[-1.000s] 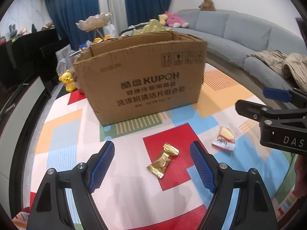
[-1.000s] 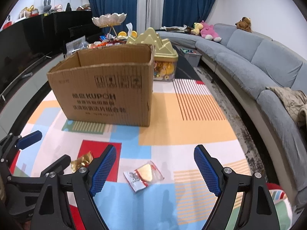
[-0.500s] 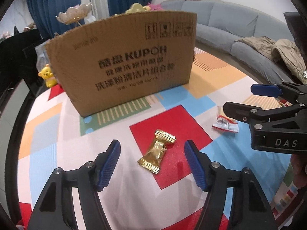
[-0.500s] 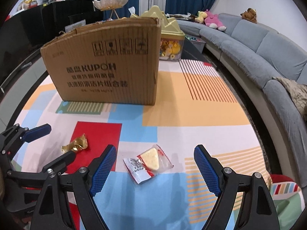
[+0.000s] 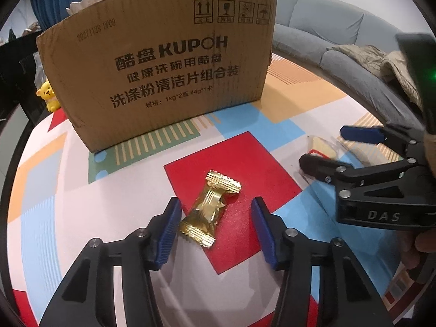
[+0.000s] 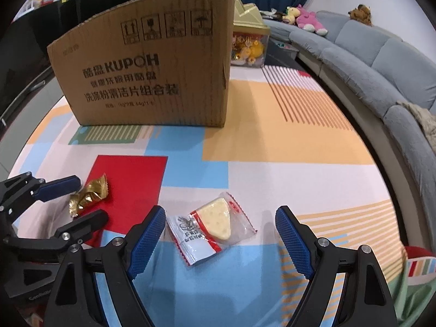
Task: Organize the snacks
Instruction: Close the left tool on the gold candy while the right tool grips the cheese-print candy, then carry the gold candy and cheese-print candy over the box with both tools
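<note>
Now both grippers are positioned lower over the snacks than a second earlier.
The left gripper (image 5: 215, 219) is closing around the gold candy (image 5: 211, 208), pads not yet touching; the right gripper (image 6: 220, 234) is held wide astride the cheese packet (image 6: 211, 231). Beyond, the cardboard box (image 5: 163, 62) is seen larger.
</note>
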`<state>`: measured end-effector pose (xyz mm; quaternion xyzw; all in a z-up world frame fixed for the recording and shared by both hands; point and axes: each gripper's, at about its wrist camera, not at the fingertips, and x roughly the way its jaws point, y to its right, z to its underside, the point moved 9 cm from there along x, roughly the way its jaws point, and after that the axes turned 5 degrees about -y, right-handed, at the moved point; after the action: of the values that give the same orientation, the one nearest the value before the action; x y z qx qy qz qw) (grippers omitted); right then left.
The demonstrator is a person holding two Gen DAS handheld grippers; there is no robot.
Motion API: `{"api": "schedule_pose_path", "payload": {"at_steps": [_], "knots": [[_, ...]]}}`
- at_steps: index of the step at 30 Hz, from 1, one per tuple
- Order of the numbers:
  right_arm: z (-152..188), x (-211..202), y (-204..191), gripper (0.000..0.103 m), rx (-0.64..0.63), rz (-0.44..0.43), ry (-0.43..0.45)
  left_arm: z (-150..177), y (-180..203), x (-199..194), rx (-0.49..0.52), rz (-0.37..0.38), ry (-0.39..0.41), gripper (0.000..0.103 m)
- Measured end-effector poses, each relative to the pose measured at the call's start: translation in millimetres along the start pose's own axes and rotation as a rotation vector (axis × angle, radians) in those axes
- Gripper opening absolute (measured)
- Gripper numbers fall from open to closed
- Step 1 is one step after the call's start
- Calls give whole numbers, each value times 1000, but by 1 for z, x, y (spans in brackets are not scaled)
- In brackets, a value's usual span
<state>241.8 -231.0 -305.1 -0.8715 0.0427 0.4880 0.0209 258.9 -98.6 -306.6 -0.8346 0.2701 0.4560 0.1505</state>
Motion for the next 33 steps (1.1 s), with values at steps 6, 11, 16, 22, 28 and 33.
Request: {"api": "schedule_pose_path", "payload": {"at_steps": [6,11,16,22,28,33], "knots": [[3,4,6,81,14,-8,-2,0,1,1,-8,9,7,48],[5,-1,-2,64,-18,-18,16,0,2,-1,-9,10,14,36],[7,-4,-6,56,-35,-28,21,0,1,-2,-20,4,16,26],[9,-8,-11,48,-57,-32,25,0,3,-2,-30,-13,15,22],[1,-11,-10,41,-51,-33,33,0,2,-4,-55,-41,3,21],[1,-11,-8,37,-40,-45,13,-1,-2,-16,-93,-60,21,21]]}}
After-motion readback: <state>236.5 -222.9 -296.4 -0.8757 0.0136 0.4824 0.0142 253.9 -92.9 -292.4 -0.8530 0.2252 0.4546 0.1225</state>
